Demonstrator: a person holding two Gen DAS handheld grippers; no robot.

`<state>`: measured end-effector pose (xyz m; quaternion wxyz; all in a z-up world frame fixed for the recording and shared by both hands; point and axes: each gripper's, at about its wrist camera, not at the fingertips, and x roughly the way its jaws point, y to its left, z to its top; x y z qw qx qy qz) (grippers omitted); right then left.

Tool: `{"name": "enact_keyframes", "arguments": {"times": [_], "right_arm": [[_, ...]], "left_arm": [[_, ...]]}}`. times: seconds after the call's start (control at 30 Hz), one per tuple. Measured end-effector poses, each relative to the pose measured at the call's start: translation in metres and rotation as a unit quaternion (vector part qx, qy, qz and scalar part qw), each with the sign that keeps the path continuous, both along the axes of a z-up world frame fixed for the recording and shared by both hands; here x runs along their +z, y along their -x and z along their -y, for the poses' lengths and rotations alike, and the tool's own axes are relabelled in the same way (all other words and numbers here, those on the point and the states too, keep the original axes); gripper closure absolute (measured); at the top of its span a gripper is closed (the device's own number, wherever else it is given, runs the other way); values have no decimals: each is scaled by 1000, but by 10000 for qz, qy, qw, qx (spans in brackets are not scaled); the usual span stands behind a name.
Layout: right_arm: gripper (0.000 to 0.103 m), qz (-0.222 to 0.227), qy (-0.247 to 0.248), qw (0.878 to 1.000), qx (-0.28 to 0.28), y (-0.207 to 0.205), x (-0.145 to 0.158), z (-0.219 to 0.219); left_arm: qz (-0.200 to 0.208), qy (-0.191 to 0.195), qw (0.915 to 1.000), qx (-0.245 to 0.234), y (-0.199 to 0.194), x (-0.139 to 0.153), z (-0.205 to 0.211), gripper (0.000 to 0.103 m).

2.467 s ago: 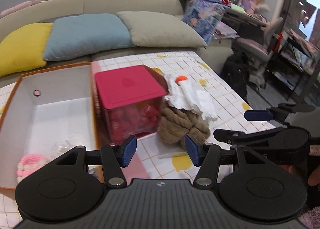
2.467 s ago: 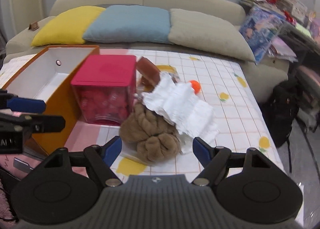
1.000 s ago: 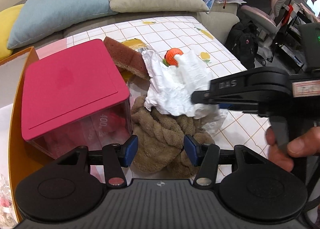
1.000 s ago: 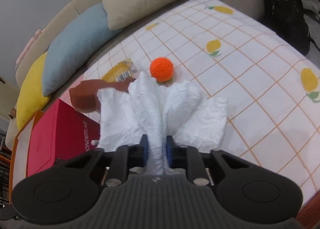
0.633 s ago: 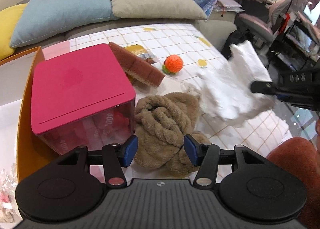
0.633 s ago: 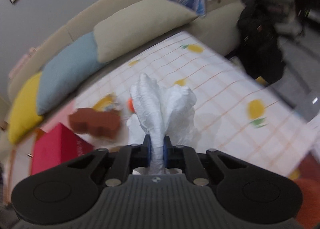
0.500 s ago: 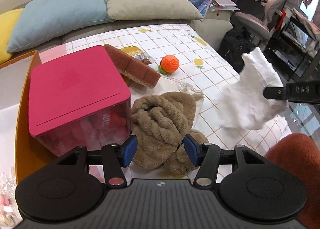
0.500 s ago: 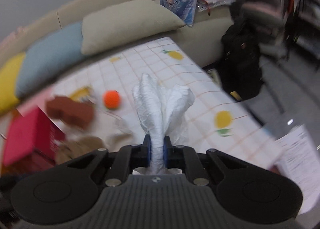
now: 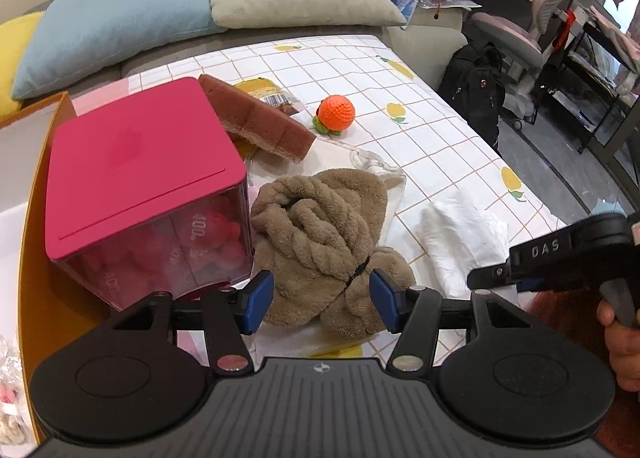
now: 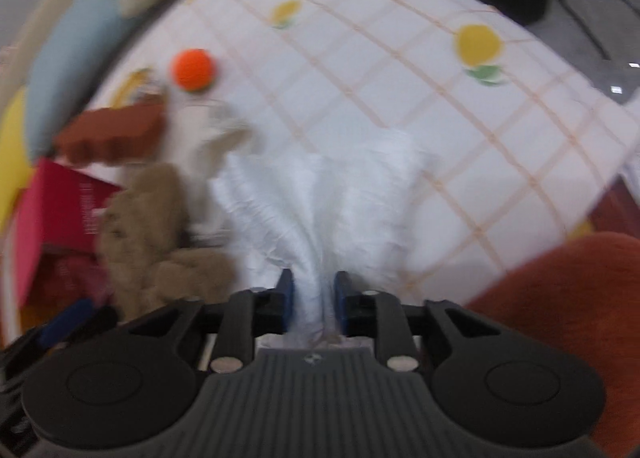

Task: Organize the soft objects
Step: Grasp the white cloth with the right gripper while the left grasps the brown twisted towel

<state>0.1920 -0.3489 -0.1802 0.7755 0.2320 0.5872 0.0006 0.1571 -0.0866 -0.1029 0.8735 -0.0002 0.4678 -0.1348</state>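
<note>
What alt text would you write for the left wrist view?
An open left hand-held gripper hovers over a brown plush bundle on a checked tablecloth, beside a red-lidded box. At right, the right hand-held gripper meets a white cloth.

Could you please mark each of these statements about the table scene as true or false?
1. The orange crocheted ball lies on the checked tablecloth, apart from the brown sponge. True.
2. The brown towel is held off the table by the left hand-held gripper. False: it lies on the cloth, and the jaws stand open with nothing between them.
3. The white cloth has a fold between the right hand-held gripper's jaws, which have just been opening. True.
4. The red-lidded box stands to the right of the towel in the left wrist view. False: it stands to the left.
5. The sponge lies flat on the cloth. False: it leans tilted beside the box.
</note>
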Motion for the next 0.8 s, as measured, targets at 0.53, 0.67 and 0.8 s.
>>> {"name": "enact_keyframes", "arguments": {"times": [0.53, 0.67, 0.8], "right_arm": [[7, 312, 1018, 9941, 227, -15, 10, -8], [14, 397, 917, 9938, 483, -18, 1, -24], [42, 514, 1206, 9867, 958, -17, -1, -46]], "left_arm": [[33, -52, 10000, 12, -4, -4, 0, 24], [28, -78, 9999, 69, -6, -11, -1, 17], [-13, 83, 9999, 149, -10, -17, -1, 15]]}}
